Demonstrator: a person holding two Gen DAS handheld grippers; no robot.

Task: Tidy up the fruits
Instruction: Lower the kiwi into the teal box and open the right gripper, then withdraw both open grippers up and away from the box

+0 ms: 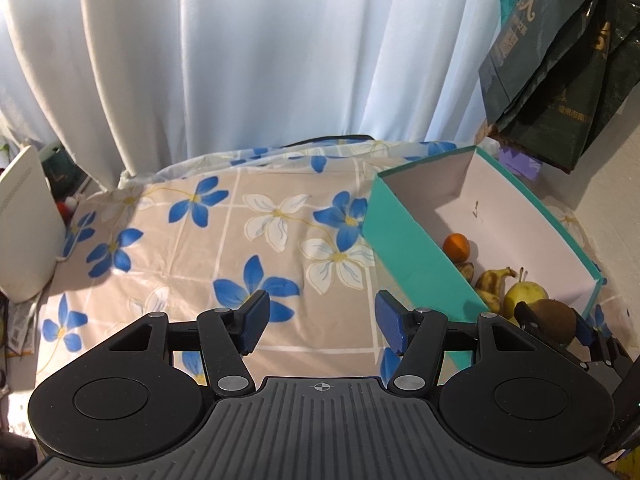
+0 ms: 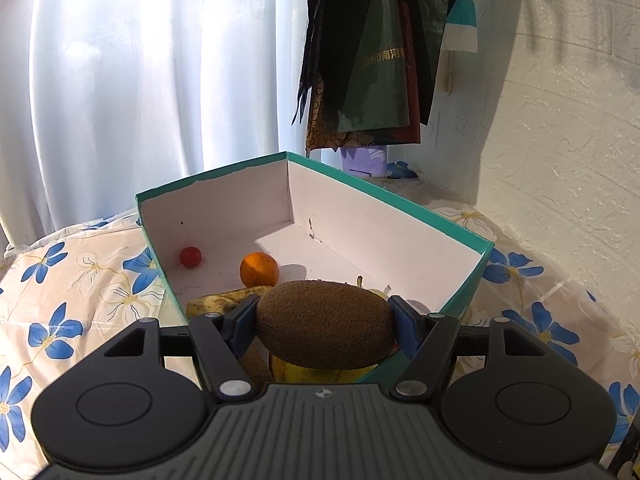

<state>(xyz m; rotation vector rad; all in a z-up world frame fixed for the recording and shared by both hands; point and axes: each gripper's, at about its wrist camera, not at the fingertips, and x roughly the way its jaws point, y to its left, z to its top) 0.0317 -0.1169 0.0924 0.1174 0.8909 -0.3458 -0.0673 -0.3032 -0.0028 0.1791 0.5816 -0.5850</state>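
A brown kiwi (image 2: 325,322) is pinched between the pads of my right gripper (image 2: 323,320), held over the near end of a teal box (image 2: 404,200) with a white inside. In the box lie an orange (image 2: 259,269), a small red tomato (image 2: 190,257) and a spotted banana (image 2: 224,300). The left wrist view shows the same box (image 1: 404,240) to the right, with the orange (image 1: 457,246), banana (image 1: 490,282), a yellow pear (image 1: 524,294) and the held kiwi (image 1: 554,320). My left gripper (image 1: 320,322) is open over the flowered cloth, holding nothing.
A flowered tablecloth (image 1: 240,248) covers the table. White curtains (image 1: 240,60) hang behind. Dark paper bags (image 2: 368,60) hang above the box's far corner. A white object (image 1: 24,224) stands at the table's left edge. A textured white wall (image 2: 560,120) is at the right.
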